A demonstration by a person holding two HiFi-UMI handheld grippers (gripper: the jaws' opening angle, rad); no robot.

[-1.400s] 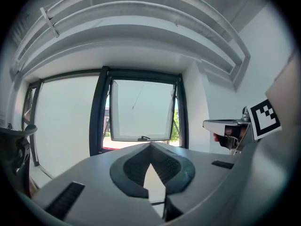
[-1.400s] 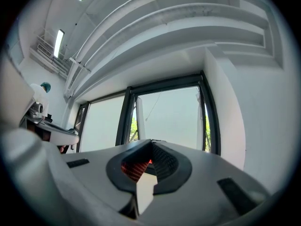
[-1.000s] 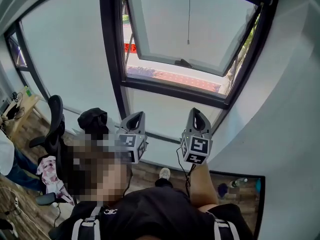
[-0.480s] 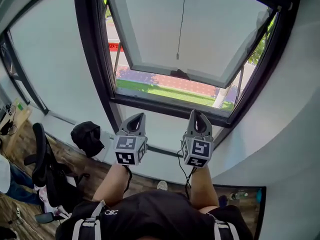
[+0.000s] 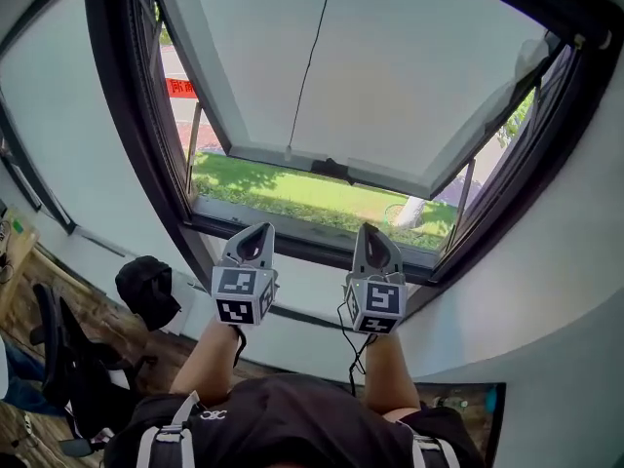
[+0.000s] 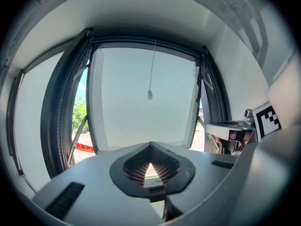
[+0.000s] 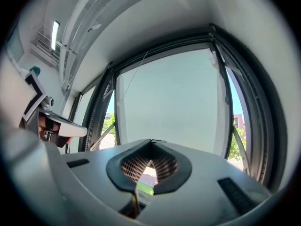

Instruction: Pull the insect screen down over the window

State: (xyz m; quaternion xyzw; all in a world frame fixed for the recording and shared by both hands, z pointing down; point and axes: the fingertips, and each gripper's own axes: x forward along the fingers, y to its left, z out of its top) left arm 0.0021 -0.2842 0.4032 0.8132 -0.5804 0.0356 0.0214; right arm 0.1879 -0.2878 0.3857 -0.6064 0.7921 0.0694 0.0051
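A dark-framed window (image 5: pixel 144 154) stands with its frosted sash (image 5: pixel 400 76) swung outward, grass and pavement showing below it. A thin pull cord (image 5: pixel 310 66) hangs down in front of the sash and ends in a small toggle (image 6: pixel 150 94). No screen mesh shows across the opening. My left gripper (image 5: pixel 255 232) and right gripper (image 5: pixel 374 232) are held side by side, pointing level at the window below the sash. Both are shut with nothing between the jaws, as the left gripper (image 6: pixel 150 145) and the right gripper (image 7: pixel 151 142) show in their own views. The toggle hangs above and beyond both tips.
A black handle (image 5: pixel 331 171) sits on the sash's lower rail. A dark bag (image 5: pixel 146 291) lies by the sill at the left, with an office chair (image 5: pixel 63 359) on the wooden floor beyond it. A white wall (image 5: pixel 556 300) closes the right side.
Both grippers have moved forward toward the window, which now fills more of the head view. The cord's toggle appears nearer. The chair and bag have slid toward the left edge.
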